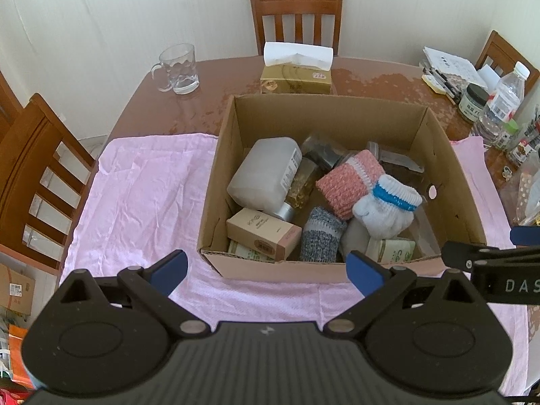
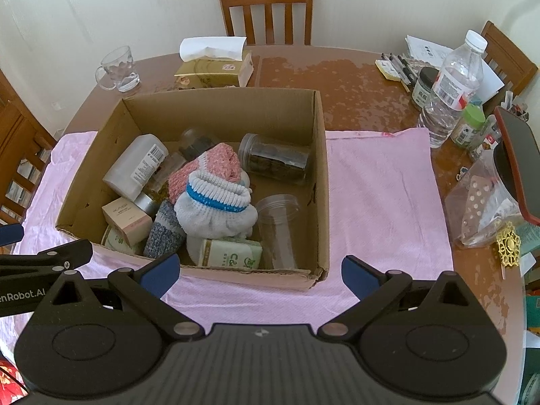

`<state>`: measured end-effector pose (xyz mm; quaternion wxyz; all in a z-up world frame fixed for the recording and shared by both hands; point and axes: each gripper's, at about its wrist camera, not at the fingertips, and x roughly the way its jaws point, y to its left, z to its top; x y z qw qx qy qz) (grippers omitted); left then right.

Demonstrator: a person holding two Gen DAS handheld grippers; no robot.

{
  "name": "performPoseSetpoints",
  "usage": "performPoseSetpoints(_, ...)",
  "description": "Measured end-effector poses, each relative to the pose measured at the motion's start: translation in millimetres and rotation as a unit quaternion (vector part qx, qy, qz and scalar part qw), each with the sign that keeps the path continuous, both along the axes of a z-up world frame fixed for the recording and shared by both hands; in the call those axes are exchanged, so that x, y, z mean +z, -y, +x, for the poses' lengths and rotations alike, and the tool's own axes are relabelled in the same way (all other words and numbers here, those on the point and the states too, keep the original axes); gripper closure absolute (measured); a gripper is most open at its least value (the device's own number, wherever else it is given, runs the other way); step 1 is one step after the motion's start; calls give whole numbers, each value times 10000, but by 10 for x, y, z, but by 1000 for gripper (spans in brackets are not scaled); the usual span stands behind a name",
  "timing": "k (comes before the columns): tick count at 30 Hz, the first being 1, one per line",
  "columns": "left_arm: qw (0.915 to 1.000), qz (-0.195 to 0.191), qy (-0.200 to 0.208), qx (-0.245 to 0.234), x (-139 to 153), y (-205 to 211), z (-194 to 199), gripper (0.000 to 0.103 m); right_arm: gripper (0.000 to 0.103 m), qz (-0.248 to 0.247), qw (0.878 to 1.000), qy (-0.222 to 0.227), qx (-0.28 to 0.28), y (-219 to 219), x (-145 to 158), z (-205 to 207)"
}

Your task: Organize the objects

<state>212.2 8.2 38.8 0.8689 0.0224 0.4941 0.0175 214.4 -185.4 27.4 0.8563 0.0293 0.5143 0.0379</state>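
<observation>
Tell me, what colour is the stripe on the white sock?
Blue, on the white sock; clearest in the right wrist view.

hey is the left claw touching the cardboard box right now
Apart. In the right wrist view the left claw hangs out past the cardboard box's near left corner, pink towel showing between them. Its jaws stand open, empty.

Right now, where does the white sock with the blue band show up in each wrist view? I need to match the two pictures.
Left wrist: the white sock with the blue band lies right of centre, in the cardboard box toward its right wall.
Right wrist: the sock lies left of centre, mid-box, on top of the pile.
Shared landmark: the pink knitted sock touching it on the far side.
</observation>
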Motion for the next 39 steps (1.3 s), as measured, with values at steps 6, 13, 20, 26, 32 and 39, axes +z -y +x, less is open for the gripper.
performPoseSetpoints(6,10000,24,16,-11,10,12,5,3,0,-2,10000,6,-1,0,1,3)
performPoseSetpoints(13,10000,22,15,-10,12,18,10,3,0,-5,10000,-1,-2,10,1,10)
performPoseSetpoints(20,10000,16,20,-14,16,19,12,3,0,-9,10000,-6,0,5,4,12)
performPoseSetpoints(26,10000,11,11,-13,15,21,13,3,0,-9,10000,-11,-2,4,5,9)
performPoseSetpoints(32,10000,10,8,-14,13,28,9,3,0,-4,10000,-15,-3,4,4,8)
performPoseSetpoints(39,10000,32,6,-1,15,19,0,3,0,-10,10000,-20,-1,5,4,3)
